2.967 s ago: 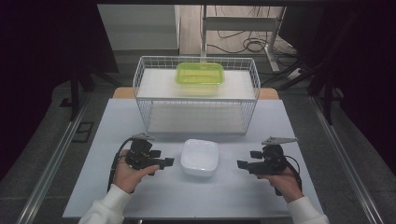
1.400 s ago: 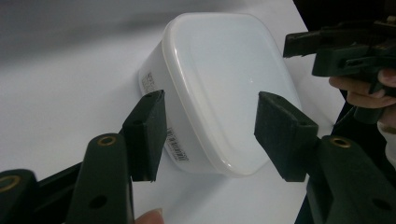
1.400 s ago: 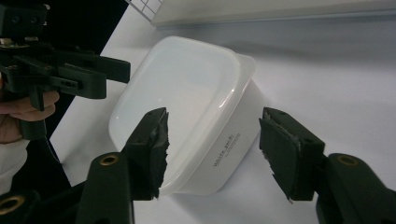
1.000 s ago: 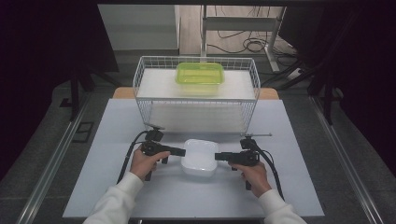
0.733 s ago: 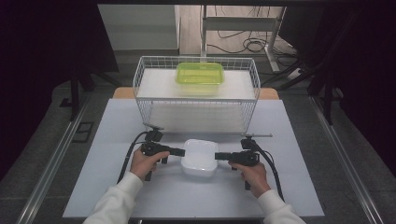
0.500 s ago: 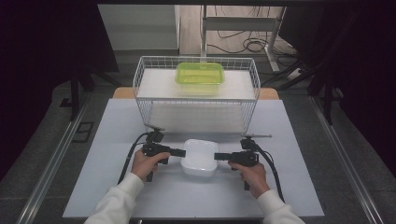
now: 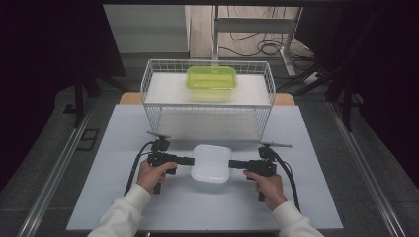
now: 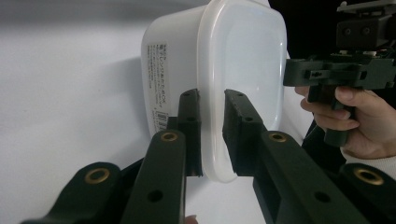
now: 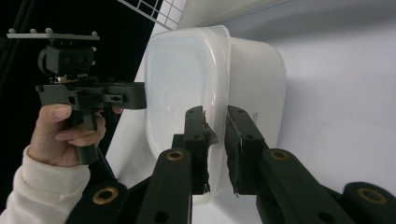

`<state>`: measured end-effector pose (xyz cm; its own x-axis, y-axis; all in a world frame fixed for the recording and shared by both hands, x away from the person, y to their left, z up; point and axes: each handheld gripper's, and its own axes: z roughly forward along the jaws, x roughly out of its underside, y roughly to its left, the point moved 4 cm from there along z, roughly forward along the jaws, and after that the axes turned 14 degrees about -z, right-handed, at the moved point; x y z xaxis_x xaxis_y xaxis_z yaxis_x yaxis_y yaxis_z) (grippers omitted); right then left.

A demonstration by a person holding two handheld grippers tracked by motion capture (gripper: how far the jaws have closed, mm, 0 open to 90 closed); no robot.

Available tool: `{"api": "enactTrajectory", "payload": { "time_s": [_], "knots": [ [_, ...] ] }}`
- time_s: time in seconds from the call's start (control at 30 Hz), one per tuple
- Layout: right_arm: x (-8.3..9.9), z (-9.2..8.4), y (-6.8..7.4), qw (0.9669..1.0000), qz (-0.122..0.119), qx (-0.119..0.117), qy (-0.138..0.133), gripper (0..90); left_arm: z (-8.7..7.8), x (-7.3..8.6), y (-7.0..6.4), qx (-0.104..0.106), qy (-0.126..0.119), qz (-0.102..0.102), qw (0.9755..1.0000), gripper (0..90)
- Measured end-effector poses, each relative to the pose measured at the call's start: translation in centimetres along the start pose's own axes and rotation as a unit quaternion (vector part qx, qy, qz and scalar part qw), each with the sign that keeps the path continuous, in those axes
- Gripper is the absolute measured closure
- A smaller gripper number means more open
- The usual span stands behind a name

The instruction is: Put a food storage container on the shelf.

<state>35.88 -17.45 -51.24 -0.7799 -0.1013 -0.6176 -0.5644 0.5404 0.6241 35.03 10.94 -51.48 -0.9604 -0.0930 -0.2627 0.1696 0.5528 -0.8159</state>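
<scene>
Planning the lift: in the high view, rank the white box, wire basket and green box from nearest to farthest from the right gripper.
1. White box: between the jaws of the right gripper, table centre.
2. Wire basket: behind it, across the table's back.
3. Green box: far end of the basket.

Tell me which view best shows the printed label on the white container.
The left gripper view: the label faces that camera on the side wall of the white container, just beyond the left gripper, whose jaws have just been closing on the rim. The right gripper view shows a faint line of print on the far wall; the high view shows the lid from above.
</scene>
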Motion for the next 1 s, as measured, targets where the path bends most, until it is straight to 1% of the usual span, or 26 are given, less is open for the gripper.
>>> {"api": "enactTrajectory", "payload": {
  "time_s": [0.07,0.2,0.4,0.5,0.57,0.67,0.7,0.8,1.0],
  "knots": [
    [-0.1,-0.2,0.0,0.9999,-0.009,0.008,-0.004,79.6,0.0,0.1,-0.3,0.001,0.002,0.011,0.9999,79.7],
    [-0.2,-0.4,0.0,0.9996,-0.023,0.015,-0.003,79.3,-0.1,0.2,-0.9,-0.002,-0.001,0.022,0.9998,80.0],
    [-0.7,-0.8,0.5,0.9987,-0.048,0.014,-0.009,79.3,-0.5,0.2,-1.5,-0.001,-0.010,0.033,0.9994,80.1],
    [-0.8,-1.0,0.8,0.9980,-0.060,0.011,-0.014,79.2,-0.8,0.2,-1.8,0.004,-0.012,0.037,0.9993,80.1],
    [-0.9,-1.2,1.0,0.9979,-0.063,0.008,-0.016,79.2,-1.0,0.3,-2.0,0.005,-0.012,0.039,0.9992,80.1],
    [-1.0,-1.4,1.4,0.9972,-0.073,0.008,-0.018,79.2,-1.5,0.2,-2.7,-0.001,-0.019,0.053,0.9984,80.2],
    [-1.2,-1.5,1.6,0.9964,-0.081,0.009,-0.020,79.2,-1.6,0.2,-2.9,-0.002,-0.021,0.056,0.9982,80.1],
    [-1.5,-1.9,2.1,0.9951,-0.094,0.007,-0.030,79.2,-2.0,0.2,-3.7,-0.005,-0.029,0.069,0.9972,80.2],
    [-1.9,-2.4,2.7,0.9930,-0.113,0.010,-0.035,79.2,-2.5,0.3,-4.6,-0.012,-0.038,0.085,0.9956,80.1]
  ]
}}
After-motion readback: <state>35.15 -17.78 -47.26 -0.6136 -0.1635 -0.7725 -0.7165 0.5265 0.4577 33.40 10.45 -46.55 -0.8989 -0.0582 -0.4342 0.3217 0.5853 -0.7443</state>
